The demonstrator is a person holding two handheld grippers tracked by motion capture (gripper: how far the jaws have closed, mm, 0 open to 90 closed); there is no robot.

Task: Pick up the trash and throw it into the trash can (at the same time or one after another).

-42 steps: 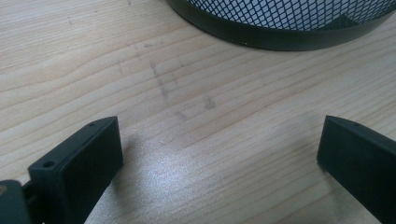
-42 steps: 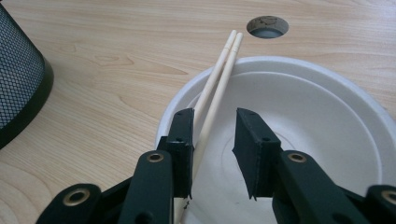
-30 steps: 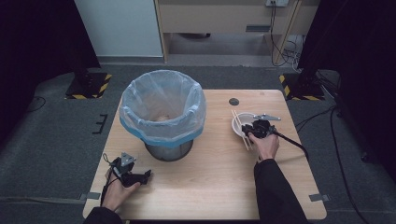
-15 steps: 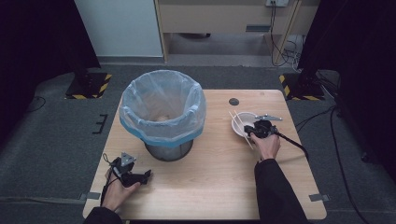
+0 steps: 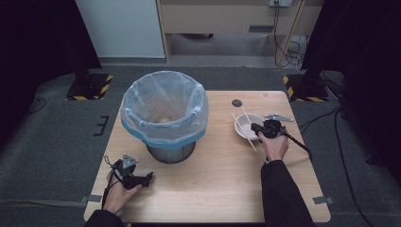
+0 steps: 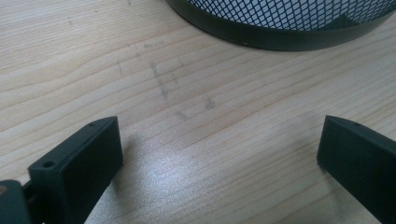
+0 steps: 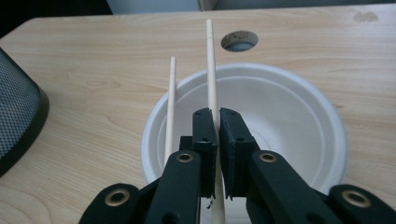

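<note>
2 pale wooden chopsticks (image 7: 211, 65) lie across a white bowl (image 7: 289, 116); 1 is pinched, the other (image 7: 170, 102) rests on the rim.

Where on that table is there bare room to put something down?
The widest bare stretch of table is the near middle, bordered by the bin, the left gripper and the person's right sleeve. It is crowded at the right, where the right gripper grips one chopstick over the white bowl.

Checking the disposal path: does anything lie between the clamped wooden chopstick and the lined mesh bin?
Nothing visible does. The right gripper is shut on one thin wooden chopstick over the white paper bowl. Bare wooden tabletop lies between it and the plastic-lined black mesh bin; the second chopstick rests beside it.
</note>
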